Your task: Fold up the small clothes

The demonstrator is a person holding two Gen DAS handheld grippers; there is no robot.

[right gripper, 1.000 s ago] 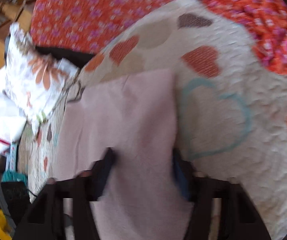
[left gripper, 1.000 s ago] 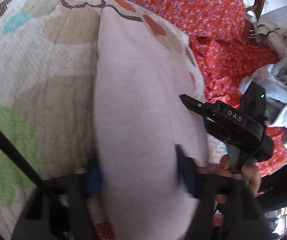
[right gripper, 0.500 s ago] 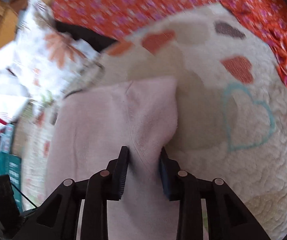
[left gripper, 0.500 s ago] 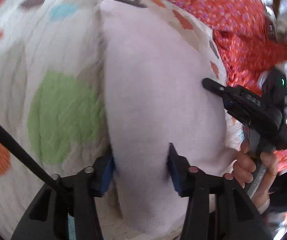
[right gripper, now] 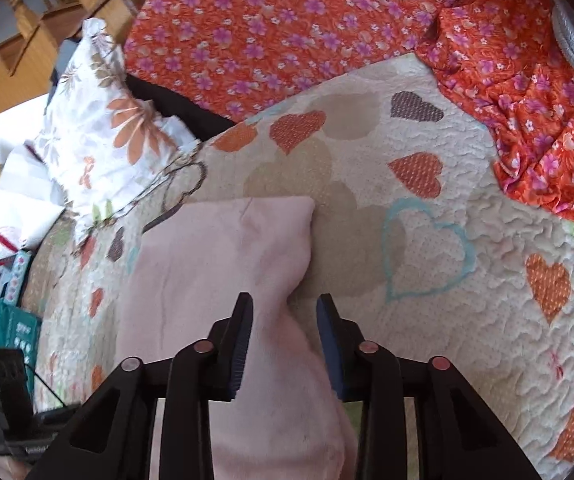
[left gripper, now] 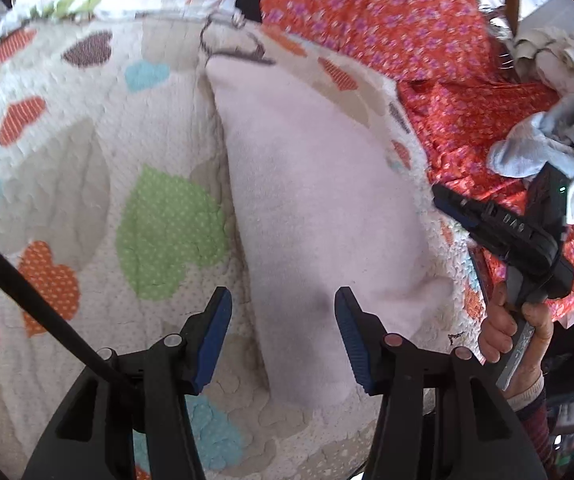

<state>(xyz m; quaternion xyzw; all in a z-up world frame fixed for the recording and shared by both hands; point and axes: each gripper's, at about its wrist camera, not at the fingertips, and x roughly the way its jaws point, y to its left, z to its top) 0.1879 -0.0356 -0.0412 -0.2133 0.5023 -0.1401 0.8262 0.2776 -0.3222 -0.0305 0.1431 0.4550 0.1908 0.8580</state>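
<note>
A pale pink cloth (left gripper: 319, 200) lies folded in a long strip on a heart-print quilt (left gripper: 87, 160). My left gripper (left gripper: 282, 294) hovers over the strip's near end. Its jaws are opening, and the pads stand clear of the fabric on both sides. In the right wrist view the pink cloth (right gripper: 215, 280) narrows into a bunched fold between the blue pads. My right gripper (right gripper: 285, 300) is shut on that fold, a little above the quilt (right gripper: 447, 320). Seen from the left wrist, the right gripper (left gripper: 441, 198) sits at the cloth's right edge, held by a hand (left gripper: 507, 332).
An orange floral sheet (right gripper: 287, 20) covers the far side and right of the bed. A flower-print pillow (right gripper: 107, 132) lies at the far left. A heap of pale clothes (left gripper: 535, 148) sits at the right. Wooden railing (right gripper: 27, 32) stands behind.
My left gripper's jaws widened and it drew back and up off the cloth's near end. My right gripper's jaws narrowed onto a fold of the pink cloth and rose with it.
</note>
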